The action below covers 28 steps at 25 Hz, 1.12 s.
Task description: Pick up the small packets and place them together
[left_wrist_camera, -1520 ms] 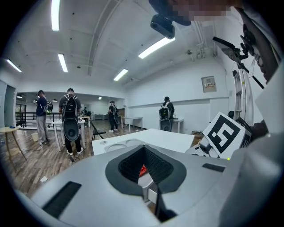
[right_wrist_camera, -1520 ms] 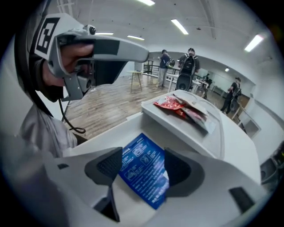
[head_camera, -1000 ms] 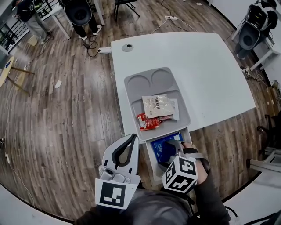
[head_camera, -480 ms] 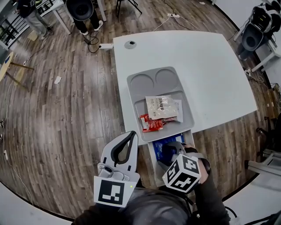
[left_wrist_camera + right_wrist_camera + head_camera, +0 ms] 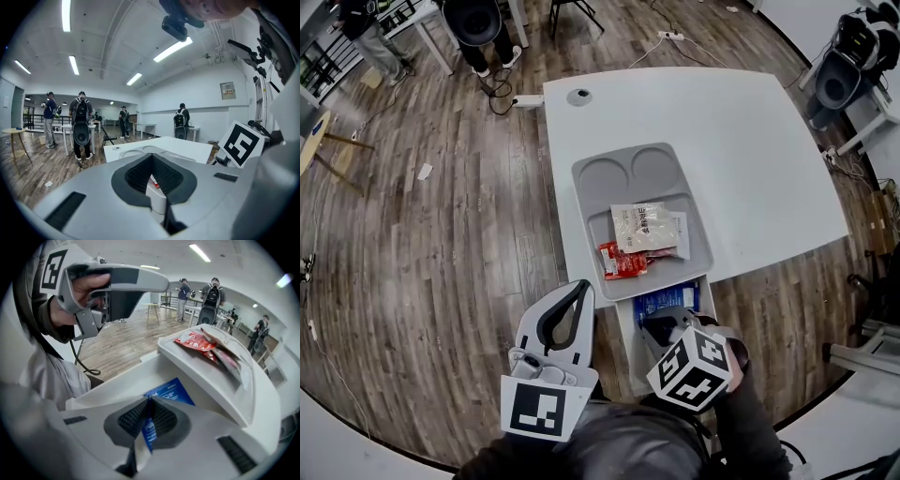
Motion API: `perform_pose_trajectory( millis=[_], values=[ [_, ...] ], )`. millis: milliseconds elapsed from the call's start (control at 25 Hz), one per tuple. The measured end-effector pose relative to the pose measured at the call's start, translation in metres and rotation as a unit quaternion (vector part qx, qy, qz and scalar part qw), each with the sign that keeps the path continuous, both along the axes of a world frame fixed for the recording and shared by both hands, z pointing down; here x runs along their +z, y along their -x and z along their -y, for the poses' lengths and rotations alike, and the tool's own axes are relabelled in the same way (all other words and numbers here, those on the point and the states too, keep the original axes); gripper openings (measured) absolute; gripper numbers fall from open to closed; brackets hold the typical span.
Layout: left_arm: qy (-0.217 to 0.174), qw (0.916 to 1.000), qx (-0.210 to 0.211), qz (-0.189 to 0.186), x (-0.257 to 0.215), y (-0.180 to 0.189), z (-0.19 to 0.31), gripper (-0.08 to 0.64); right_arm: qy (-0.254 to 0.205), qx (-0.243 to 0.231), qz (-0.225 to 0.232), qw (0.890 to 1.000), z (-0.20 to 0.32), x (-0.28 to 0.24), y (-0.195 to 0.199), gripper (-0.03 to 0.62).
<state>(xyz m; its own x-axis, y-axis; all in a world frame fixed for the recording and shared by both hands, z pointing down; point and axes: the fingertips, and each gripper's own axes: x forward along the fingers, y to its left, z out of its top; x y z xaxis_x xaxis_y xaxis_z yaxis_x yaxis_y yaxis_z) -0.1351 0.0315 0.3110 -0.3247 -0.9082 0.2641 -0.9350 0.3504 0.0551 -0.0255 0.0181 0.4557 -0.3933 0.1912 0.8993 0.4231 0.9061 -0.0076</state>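
Just clamped right claw (image 5: 149, 420) onto blue packet (image 5: 171, 391), down in drawer (image 5: 623, 328) under tray (image 5: 698, 246) edge. Holding left claw (image 5: 152, 176) closed, empty, clear of desk (image 5: 750, 159).

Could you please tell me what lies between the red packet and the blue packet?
Only the near rim of the grey tray: the red packet lies on it, the blue packet in the drawer below, per the head view.

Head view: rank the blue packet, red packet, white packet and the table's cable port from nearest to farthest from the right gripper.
1. The blue packet, in the drawer; the right gripper has just closed its jaws on it.
2. The red packet, at the near left of the tray.
3. The white packet, mid-tray, just beyond the red one.
4. The cable port, at the far left of the table.
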Motion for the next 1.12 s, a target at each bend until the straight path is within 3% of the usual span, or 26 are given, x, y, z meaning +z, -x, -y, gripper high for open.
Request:
perform_pose_trajectory(
  millis=[360,1120],
  values=[
    [-0.006,0.9999,0.009,0.007,-0.009,-0.009,0.001,0.000,0.011,0.012,0.052,0.998,-0.003,-0.044,-0.003,0.014],
    [-0.038,0.9976,0.017,0.054,-0.062,-0.055,-0.002,0.000,-0.020,-0.001,0.125,0.992,-0.005,-0.109,-0.022,0.006]
  ],
)
